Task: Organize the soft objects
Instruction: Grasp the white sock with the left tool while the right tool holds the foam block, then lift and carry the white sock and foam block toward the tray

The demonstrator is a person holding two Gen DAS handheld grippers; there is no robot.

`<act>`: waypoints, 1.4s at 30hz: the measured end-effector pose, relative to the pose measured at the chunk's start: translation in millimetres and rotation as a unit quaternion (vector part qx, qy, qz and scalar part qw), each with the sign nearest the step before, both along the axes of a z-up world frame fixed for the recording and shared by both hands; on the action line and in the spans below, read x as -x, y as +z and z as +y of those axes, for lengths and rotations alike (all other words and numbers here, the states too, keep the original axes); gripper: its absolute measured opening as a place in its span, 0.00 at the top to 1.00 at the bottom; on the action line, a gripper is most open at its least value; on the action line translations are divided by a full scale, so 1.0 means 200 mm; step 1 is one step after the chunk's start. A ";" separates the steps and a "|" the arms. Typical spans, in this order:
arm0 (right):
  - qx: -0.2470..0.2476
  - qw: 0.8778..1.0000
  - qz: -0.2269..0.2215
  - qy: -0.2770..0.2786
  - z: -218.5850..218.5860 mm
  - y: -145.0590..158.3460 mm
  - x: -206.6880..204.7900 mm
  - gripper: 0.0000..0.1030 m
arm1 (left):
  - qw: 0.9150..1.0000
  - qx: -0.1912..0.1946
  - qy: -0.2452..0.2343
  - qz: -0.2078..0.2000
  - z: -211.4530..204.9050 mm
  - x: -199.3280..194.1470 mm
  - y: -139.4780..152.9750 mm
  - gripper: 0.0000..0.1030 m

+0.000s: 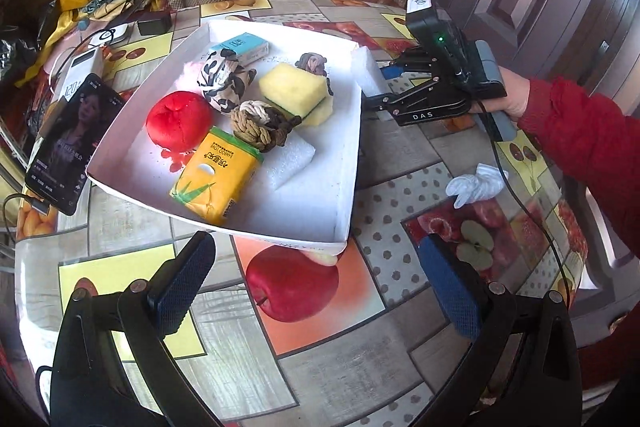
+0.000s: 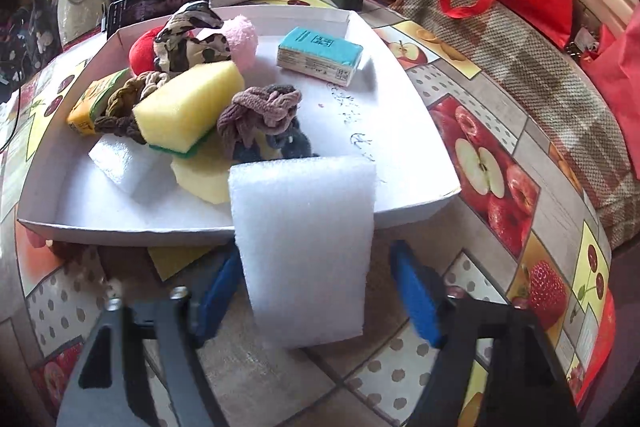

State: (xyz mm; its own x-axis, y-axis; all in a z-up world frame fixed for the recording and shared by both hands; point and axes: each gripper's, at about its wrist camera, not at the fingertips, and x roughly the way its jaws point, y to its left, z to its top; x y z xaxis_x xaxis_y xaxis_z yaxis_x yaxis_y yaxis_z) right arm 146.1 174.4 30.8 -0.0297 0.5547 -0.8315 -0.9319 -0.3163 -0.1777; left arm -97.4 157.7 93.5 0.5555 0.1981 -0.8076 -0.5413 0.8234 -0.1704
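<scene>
White foam block (image 2: 306, 247): judged very light, soft and easily crushed, with a faintly grippy surface; best taken across its broad faces with mild pressure. It stands between the right gripper's (image 2: 318, 297) blue fingers (image 2: 416, 299), its upper end leaning on the white tray's (image 2: 420, 205) near rim. A gap shows at the right finger; contact at the left cannot be confirmed, so no grasp is established. Left gripper (image 1: 316, 293): released, nothing between its fingers, short of the tray's near corner.

Both cameras look steeply down at the white tray (image 1: 348, 163): the left wrist view from one side, the right wrist view (image 2: 240, 223) closer at an adjacent rim; both share its contents.
</scene>
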 end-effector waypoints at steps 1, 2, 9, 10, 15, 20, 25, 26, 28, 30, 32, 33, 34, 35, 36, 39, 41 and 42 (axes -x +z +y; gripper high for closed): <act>-0.001 1.000 0.013 0.005 -0.01 0.01 0.00 0.52 | 1.000 -0.001 -0.003 0.002 -0.01 -0.01 0.00 0.00; -0.005 1.000 0.028 0.003 -0.03 0.03 -0.01 0.53 | 1.000 -0.002 -0.008 0.005 -0.02 -0.03 0.01 0.00; -0.105 0.982 0.110 -0.110 -0.43 0.27 -0.17 0.53 | 0.992 -0.028 -0.123 0.028 -0.17 -0.35 -0.04 0.00; -0.122 0.975 0.125 -0.135 -0.52 0.30 -0.20 0.53 | 0.989 -0.027 -0.143 0.028 -0.20 -0.42 -0.05 0.00; -0.197 0.923 0.197 -0.265 -1.01 0.41 -0.32 0.52 | 0.971 -0.035 -0.236 0.017 -0.40 -0.76 -0.16 0.00; -0.226 0.897 0.217 -0.312 -1.35 0.46 -0.30 0.52 | 0.947 -0.097 -0.304 0.034 -0.55 -1.03 -0.26 0.01; -0.242 0.881 0.228 -0.336 -1.53 0.51 -0.30 0.52 | 0.925 -0.107 -0.352 0.098 -0.61 -1.12 -0.40 0.47; -0.242 0.880 0.220 -0.345 -1.54 0.52 -0.29 0.52 | 0.930 -0.096 -0.342 0.097 -0.60 -1.12 -0.40 0.61; -0.235 0.878 0.192 -0.369 -1.54 0.55 -0.26 0.52 | 0.934 -0.099 -0.328 0.096 -0.61 -1.10 -0.38 0.67; -0.232 0.874 0.174 -0.390 -1.53 0.57 -0.23 0.52 | 0.945 -0.086 -0.304 0.083 -0.61 -1.05 -0.37 0.69; -0.232 0.872 0.150 -0.404 -1.51 0.61 -0.20 0.52 | 0.959 -0.062 -0.271 0.056 -0.59 -1.00 -0.32 0.69; -0.232 0.872 0.136 -0.409 -1.49 0.62 -0.19 0.52 | 0.965 -0.051 -0.254 0.040 -0.58 -0.97 -0.28 0.69; -0.232 0.872 0.124 -0.413 -1.48 0.63 -0.17 0.52 | 0.970 -0.039 -0.237 0.023 -0.57 -0.94 -0.23 0.69; -0.229 0.872 0.116 -0.418 -1.46 0.64 -0.16 0.52 | 0.975 -0.033 -0.222 0.006 -0.56 -0.91 -0.19 0.69; -0.227 0.871 0.113 -0.420 -1.43 0.65 -0.16 0.52 | 0.978 -0.031 -0.208 -0.011 -0.54 -0.87 -0.13 0.69; -0.232 0.871 0.111 -0.420 -1.40 0.68 -0.10 0.52 | 0.981 -0.043 -0.179 -0.056 -0.52 -0.77 0.06 0.69; -0.238 0.873 0.109 -0.411 -1.37 0.71 -0.06 0.52 | 0.982 -0.058 -0.162 -0.082 -0.49 -0.68 0.18 0.69; -0.242 0.875 0.107 -0.406 -1.35 0.73 -0.04 0.52 | 0.982 -0.063 -0.153 -0.095 -0.46 -0.62 0.23 0.69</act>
